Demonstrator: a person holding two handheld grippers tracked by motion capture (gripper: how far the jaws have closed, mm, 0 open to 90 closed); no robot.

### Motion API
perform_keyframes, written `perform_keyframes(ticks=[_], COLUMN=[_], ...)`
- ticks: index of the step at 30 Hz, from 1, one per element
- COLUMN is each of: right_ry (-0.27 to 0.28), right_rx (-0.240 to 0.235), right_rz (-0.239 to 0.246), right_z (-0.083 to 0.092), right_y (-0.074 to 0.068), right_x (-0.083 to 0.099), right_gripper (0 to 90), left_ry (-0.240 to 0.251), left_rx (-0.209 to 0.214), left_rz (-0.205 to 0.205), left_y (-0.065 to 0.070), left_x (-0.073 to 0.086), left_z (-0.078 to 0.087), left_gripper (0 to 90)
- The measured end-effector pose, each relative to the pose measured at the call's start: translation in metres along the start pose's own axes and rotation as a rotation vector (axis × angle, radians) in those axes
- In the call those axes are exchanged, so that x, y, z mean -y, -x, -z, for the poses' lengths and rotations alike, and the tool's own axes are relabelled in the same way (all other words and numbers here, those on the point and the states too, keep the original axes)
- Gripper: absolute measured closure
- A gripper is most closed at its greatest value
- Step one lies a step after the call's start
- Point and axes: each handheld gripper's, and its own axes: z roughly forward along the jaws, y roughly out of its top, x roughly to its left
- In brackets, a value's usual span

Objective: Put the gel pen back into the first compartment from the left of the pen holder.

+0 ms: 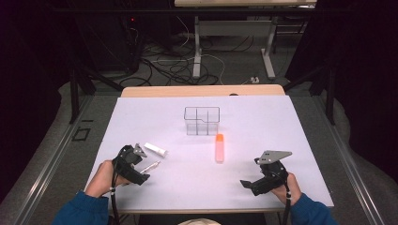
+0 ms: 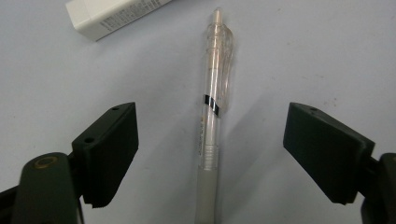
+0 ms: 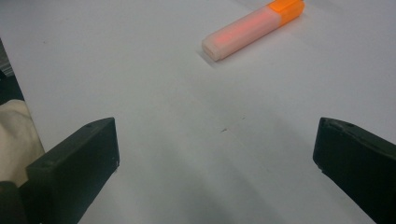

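High view: the organizer (image 1: 202,120) stands empty mid-table, so nothing is sorted yet. Left gripper (image 2: 210,154) hangs above the pen (image 2: 212,116), jaws wide on either side without touching it; the eraser (image 1: 155,149) lies just beyond. Right gripper (image 1: 257,183) also gapes, holding nothing, the highlighter (image 3: 252,29) well ahead. All three pieces likely remain to place.

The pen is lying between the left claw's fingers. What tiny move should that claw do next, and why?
Probably close the left gripper on the pen. Its jaws stand open on either side, not touching, with the pen lying flat on the table midway between them.
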Motion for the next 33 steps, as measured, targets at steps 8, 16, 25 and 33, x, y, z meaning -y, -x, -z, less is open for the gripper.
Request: perform_keyframes(ticks=[8, 16, 25, 33], right_ry=[-0.012, -0.016, -0.016, -0.019], right_rx=[0.001, -0.003, -0.001, -0.008], right_rz=[-0.002, -0.006, -0.006, -0.008], right_z=[0.001, -0.001, -0.001, -0.001], right_y=[0.0, 0.001, 0.0, 0.0], right_x=[0.0, 0.0, 0.0, 0.0], right_gripper=[0.0, 0.0, 0.0, 0.0], left_ry=[-0.038, -0.042, -0.037, -0.058], left_rx=[-0.01, 0.004, 0.036, 0.052], left_rz=[-0.007, -0.014, -0.001, -0.002], left_y=[0.002, 0.004, -0.003, -0.004], left_x=[0.0, 0.001, 0.005, 0.002], left_z=[-0.003, -0.006, -0.011, -0.013], left_gripper=[22.9, 52.7, 69.2, 75.2])
